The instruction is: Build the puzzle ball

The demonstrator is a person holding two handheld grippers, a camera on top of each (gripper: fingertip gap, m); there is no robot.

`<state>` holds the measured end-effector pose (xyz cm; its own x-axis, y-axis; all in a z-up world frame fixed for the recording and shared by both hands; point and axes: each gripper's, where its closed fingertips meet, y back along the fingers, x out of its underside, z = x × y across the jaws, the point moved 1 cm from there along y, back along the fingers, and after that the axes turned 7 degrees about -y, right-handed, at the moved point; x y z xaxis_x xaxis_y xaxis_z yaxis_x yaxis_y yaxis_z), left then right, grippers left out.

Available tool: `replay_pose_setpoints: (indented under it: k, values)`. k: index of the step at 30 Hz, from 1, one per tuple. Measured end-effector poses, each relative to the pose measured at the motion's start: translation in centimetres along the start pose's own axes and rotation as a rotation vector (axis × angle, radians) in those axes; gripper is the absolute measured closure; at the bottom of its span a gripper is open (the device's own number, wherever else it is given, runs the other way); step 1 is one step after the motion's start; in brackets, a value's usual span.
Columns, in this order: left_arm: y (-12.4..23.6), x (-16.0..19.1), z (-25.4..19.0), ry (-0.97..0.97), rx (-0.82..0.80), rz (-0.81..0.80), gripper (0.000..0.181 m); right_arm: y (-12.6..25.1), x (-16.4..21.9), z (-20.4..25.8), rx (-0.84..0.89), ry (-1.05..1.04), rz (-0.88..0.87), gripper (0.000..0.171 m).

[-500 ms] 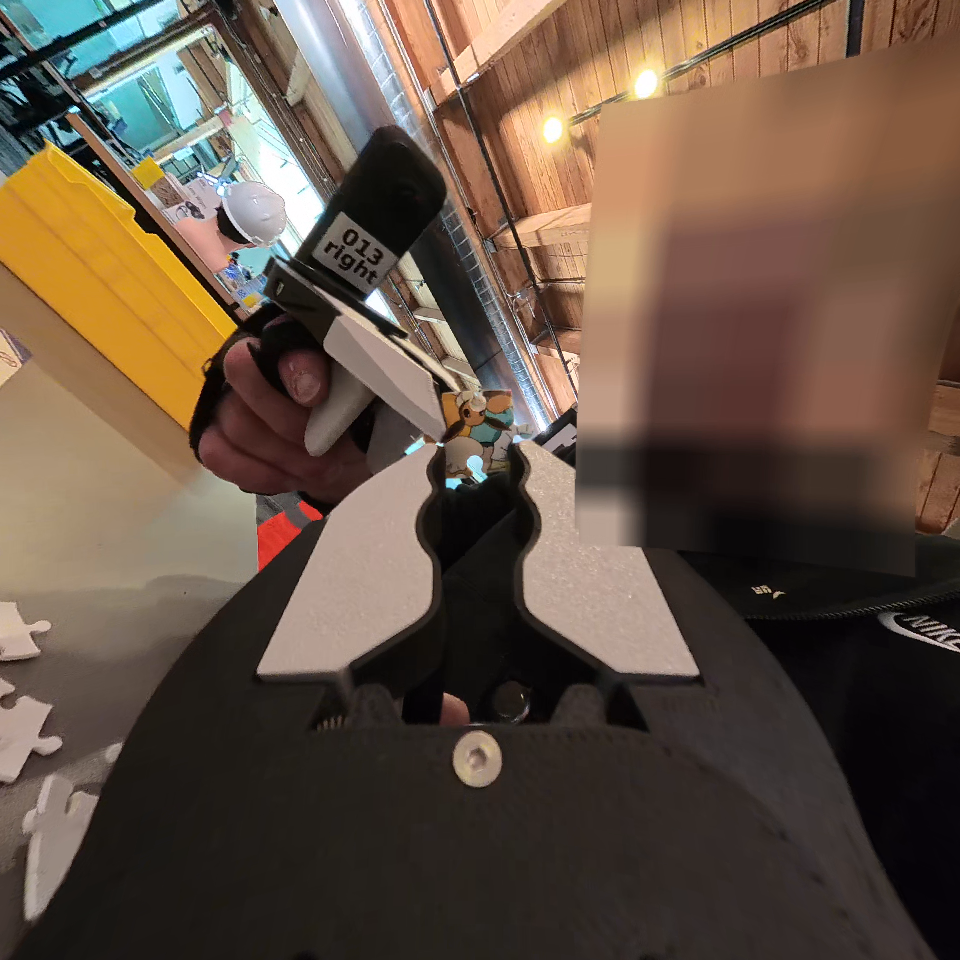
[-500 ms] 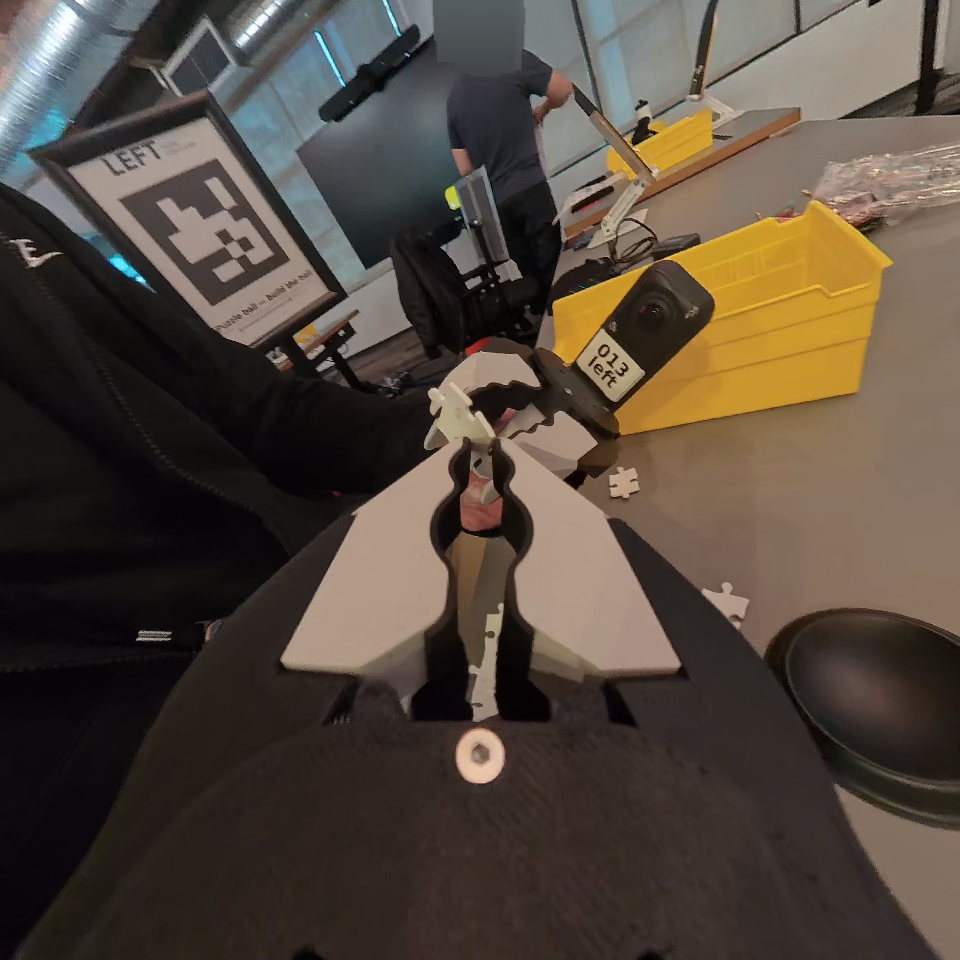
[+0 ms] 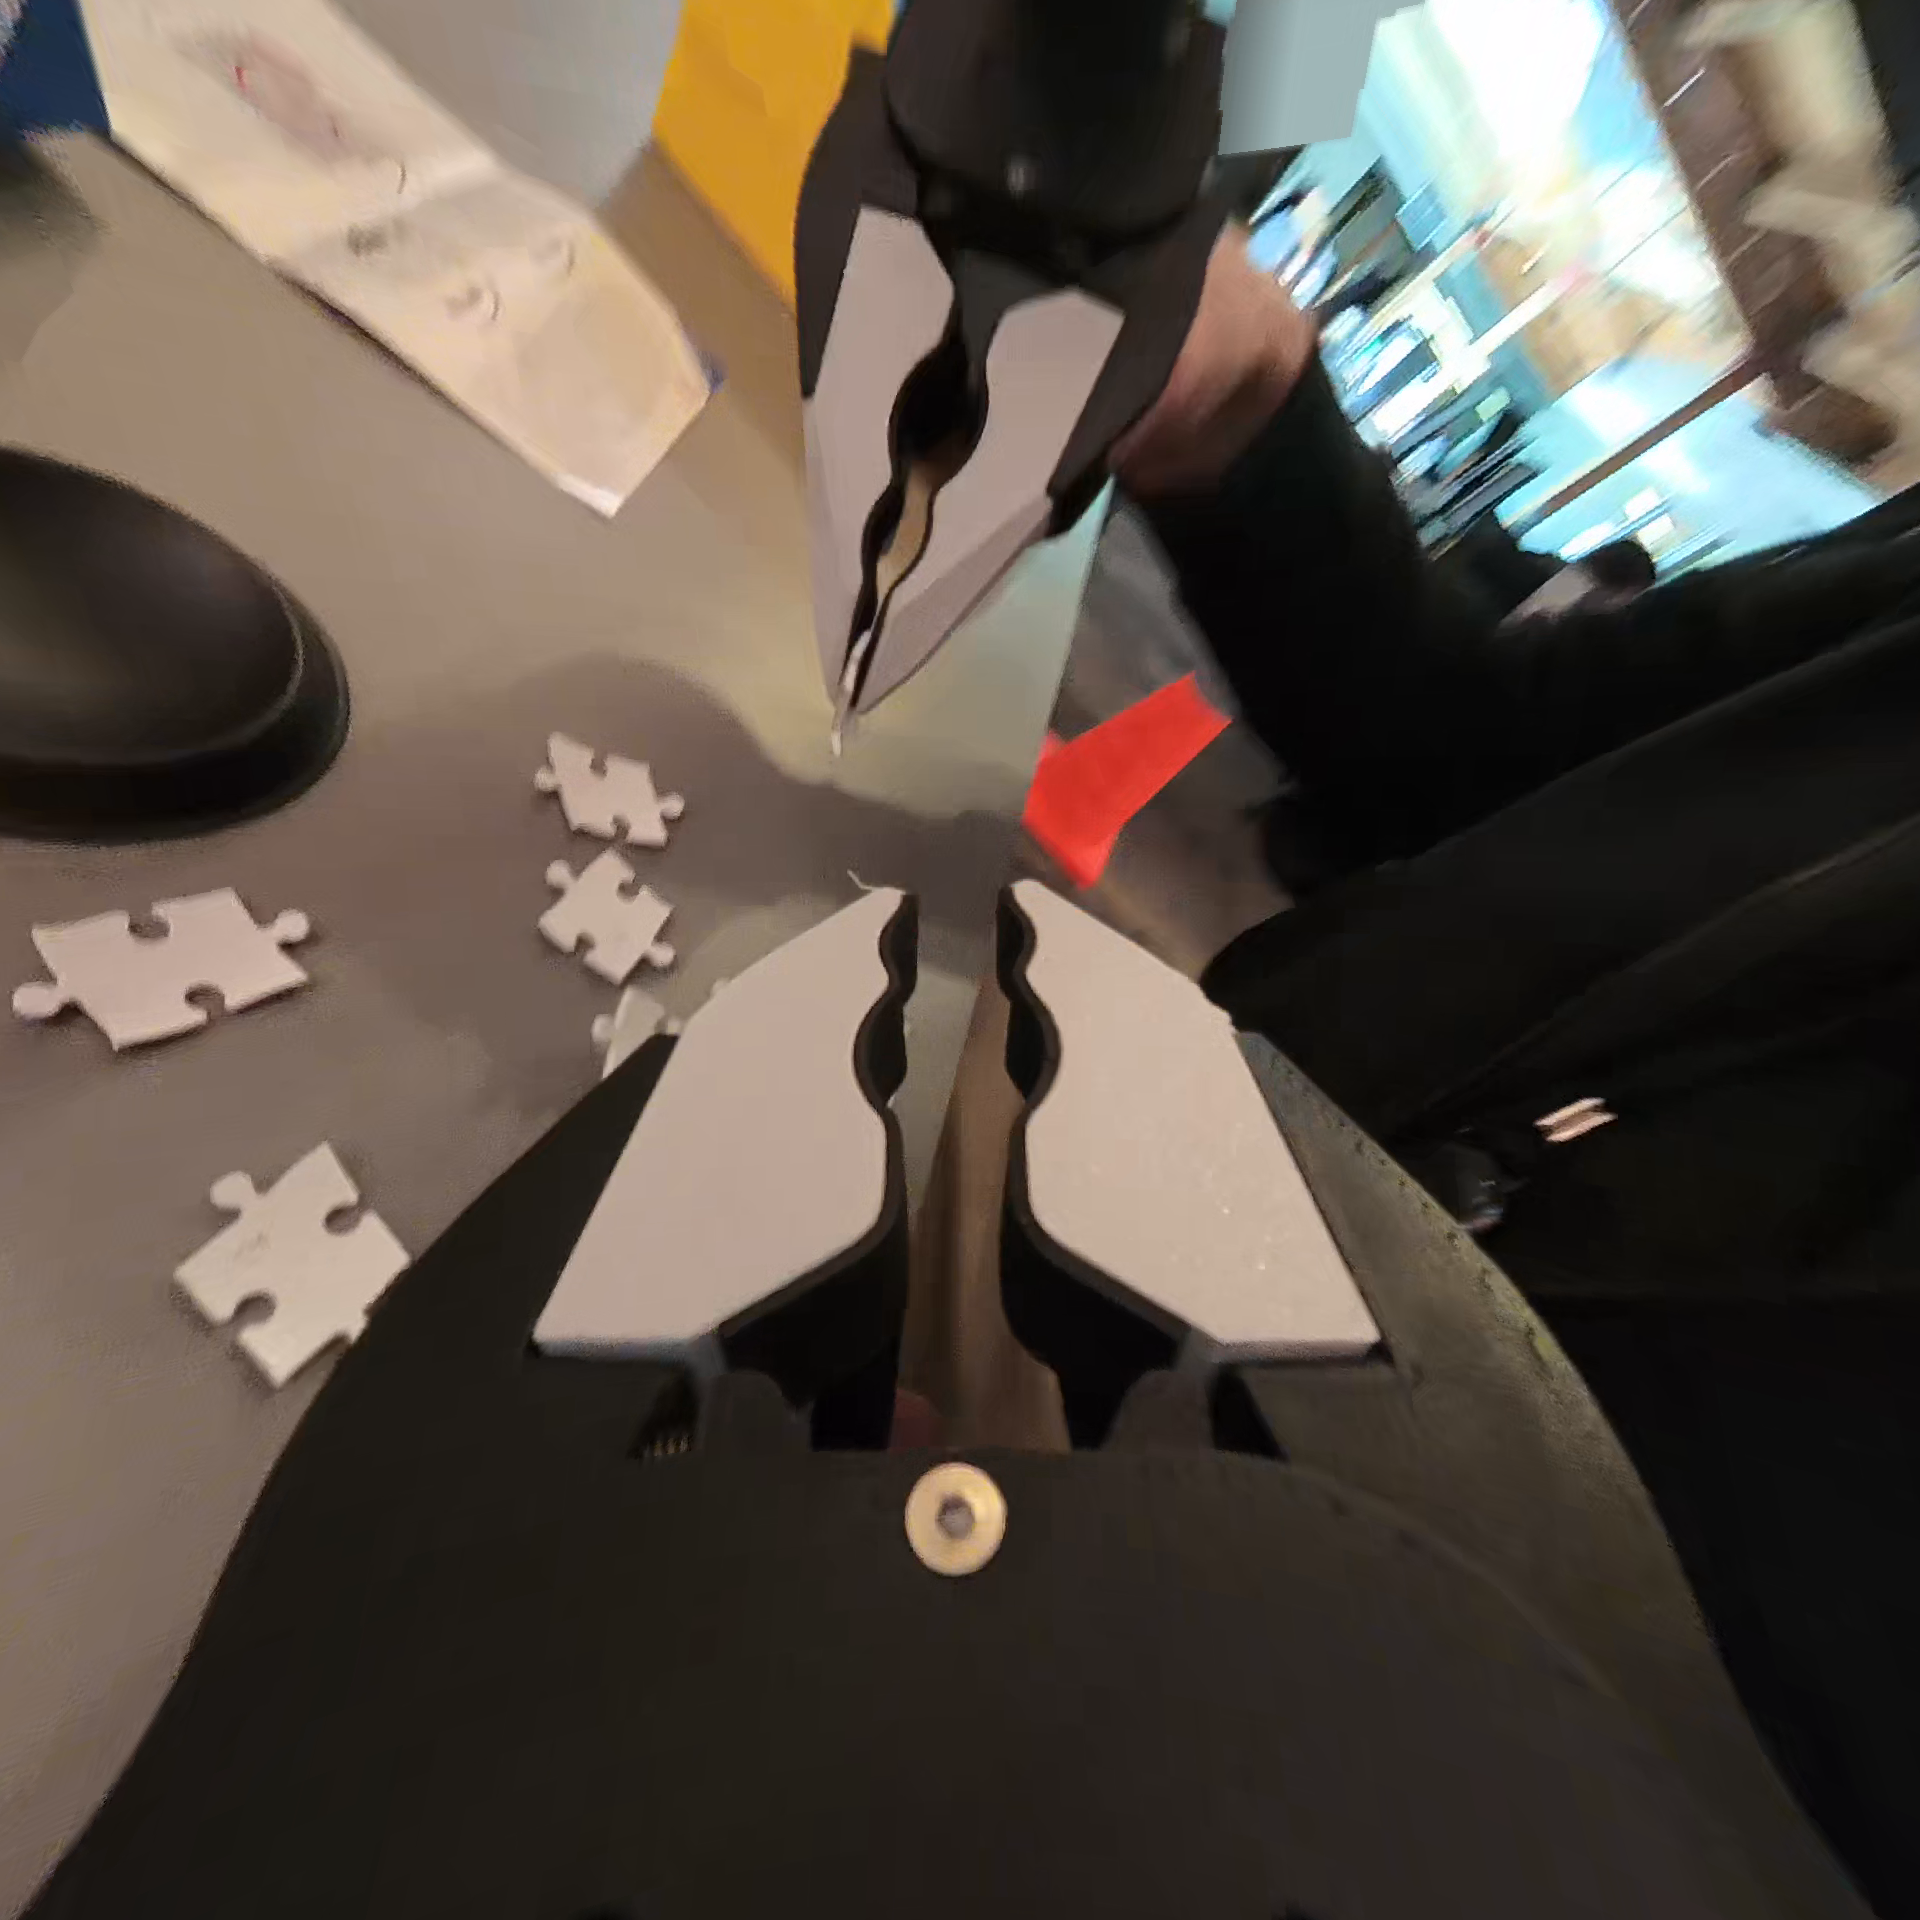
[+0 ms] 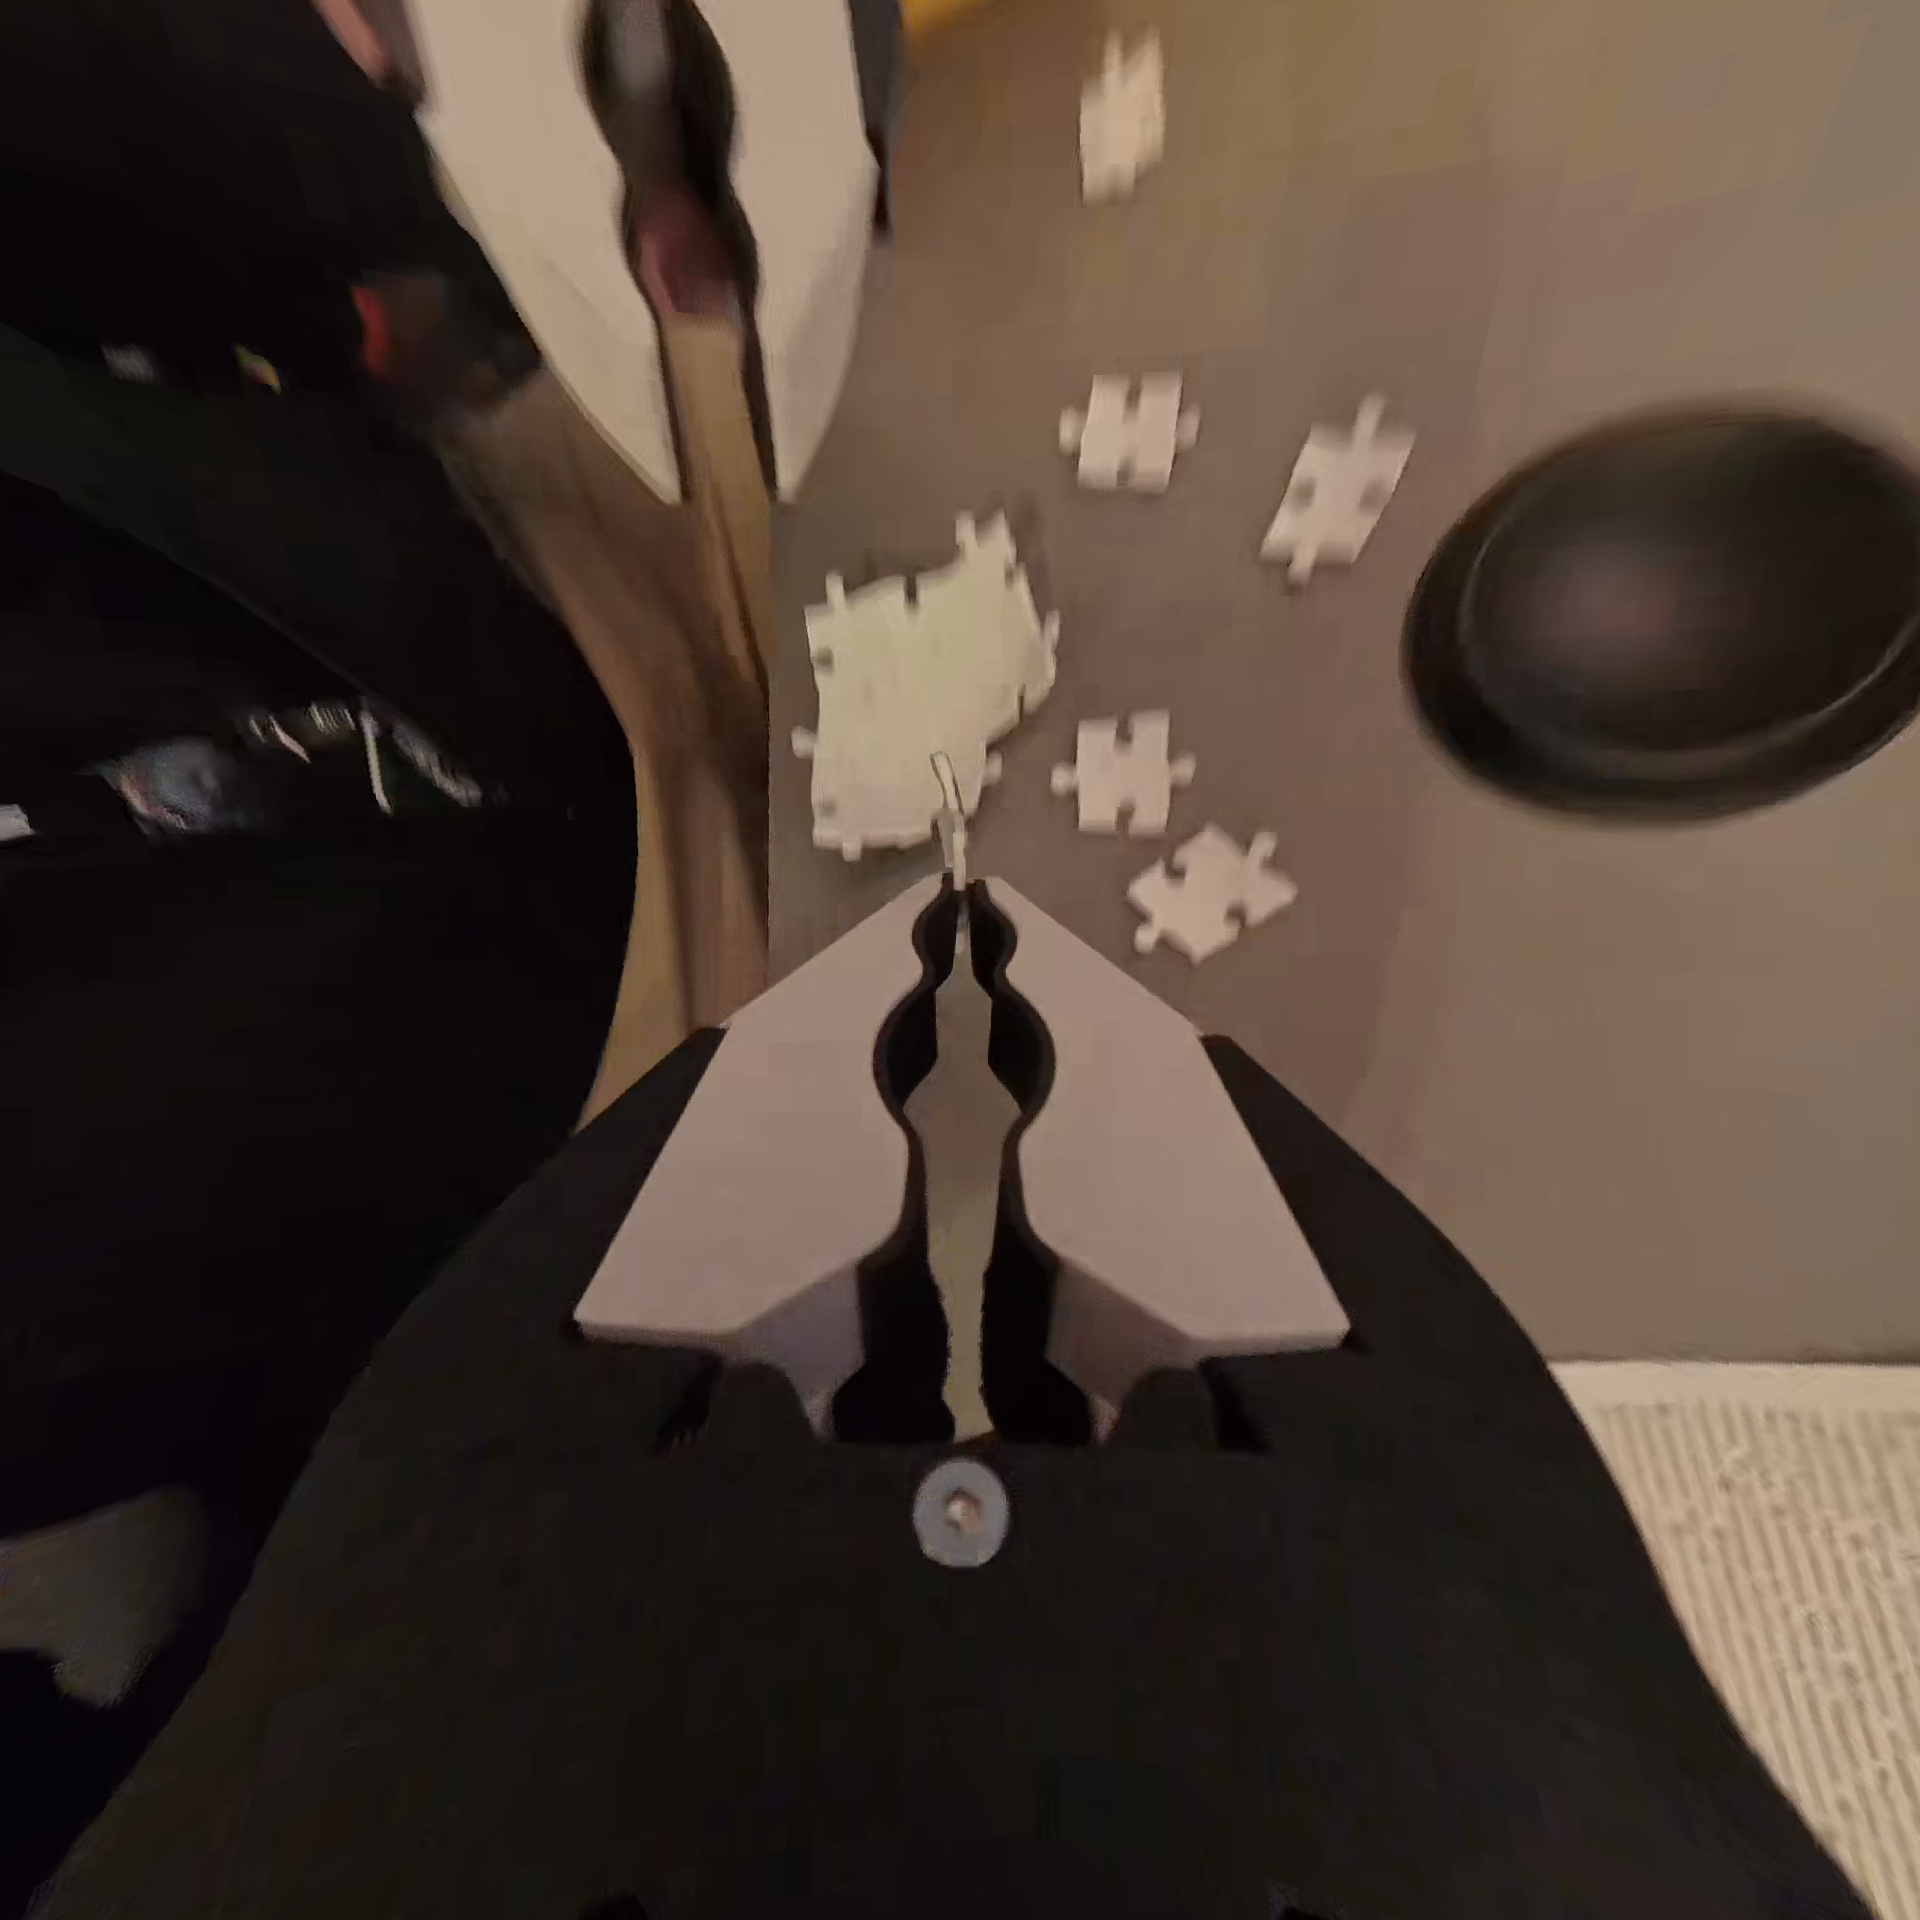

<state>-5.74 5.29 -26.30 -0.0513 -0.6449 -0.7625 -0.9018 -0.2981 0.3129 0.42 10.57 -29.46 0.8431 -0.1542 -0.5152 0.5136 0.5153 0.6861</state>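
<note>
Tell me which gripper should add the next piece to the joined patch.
Probably the right gripper: its jaws already pinch a thin white piece just above the joined patch. The left gripper is open and empty.

The counter [image 3: 260, 499] looked matt grey and smooth, the loose puzzle pieces [image 3: 166, 964] like matt white card, the bowl [image 4: 1673, 613] glossy black, and the tongs [image 3: 956, 914] bore grainy grey plastic faces.
</note>
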Motion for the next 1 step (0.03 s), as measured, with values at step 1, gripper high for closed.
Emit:
replay_pose_setpoints:
  k: [1]
  values:
    - [-0.67, 1.01, 0.06, -0.022, -0.049, 0.068, 0.168, -0.46, 1.21, -0.16, -0.008, -0.013, 0.065, 0.171]
